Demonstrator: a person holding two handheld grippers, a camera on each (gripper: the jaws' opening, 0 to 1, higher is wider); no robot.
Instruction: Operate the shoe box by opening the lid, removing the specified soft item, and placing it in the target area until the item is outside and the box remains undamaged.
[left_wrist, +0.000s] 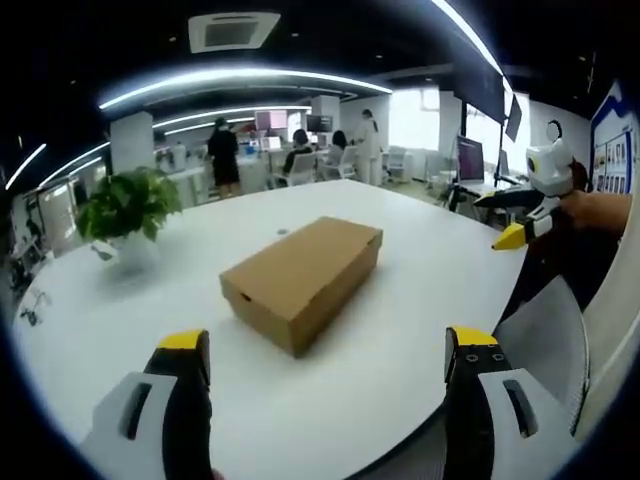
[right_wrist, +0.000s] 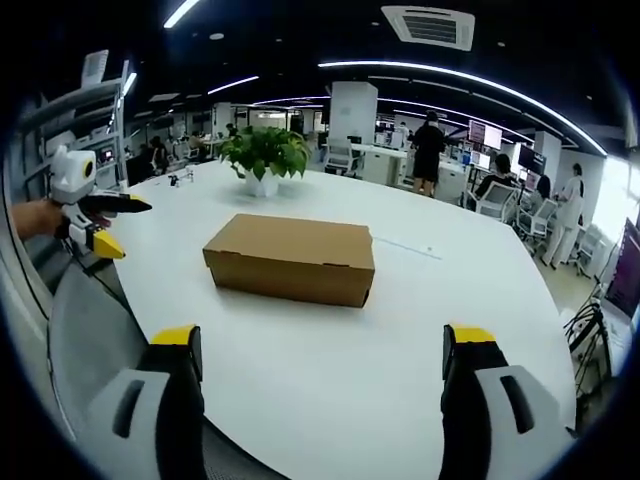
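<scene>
Brown cardboard marks the shoe box (left_wrist: 303, 278), which is seen with its lid closed near the middle of a white round table (left_wrist: 100, 310) in the left gripper view. At the left of that view a potted plant (left_wrist: 128, 208) is set on the table, well apart from the box. Lower down, the left gripper (left_wrist: 327, 360) is held above the near table edge, its yellow-tipped fingers (left_wrist: 183, 345) spread wide with nothing between them and the box lying beyond them, untouched. At the right edge the right gripper (left_wrist: 520, 228) is seen held in a hand (left_wrist: 590, 212), off the table's rim. In the right gripper view, the left gripper (right_wrist: 112, 228) is seen at the left edge in a hand (right_wrist: 38, 216), its jaws parted, beside a grey chair back (right_wrist: 90, 320). The plant (right_wrist: 264, 155) is placed on the table (right_wrist: 480, 300) behind the shoe box (right_wrist: 291, 259), which lies closed at the centre. The right gripper (right_wrist: 325, 355) is held short of the box, its fingers (right_wrist: 470, 340) wide apart and empty. Desks and standing people are visible in the office behind.
</scene>
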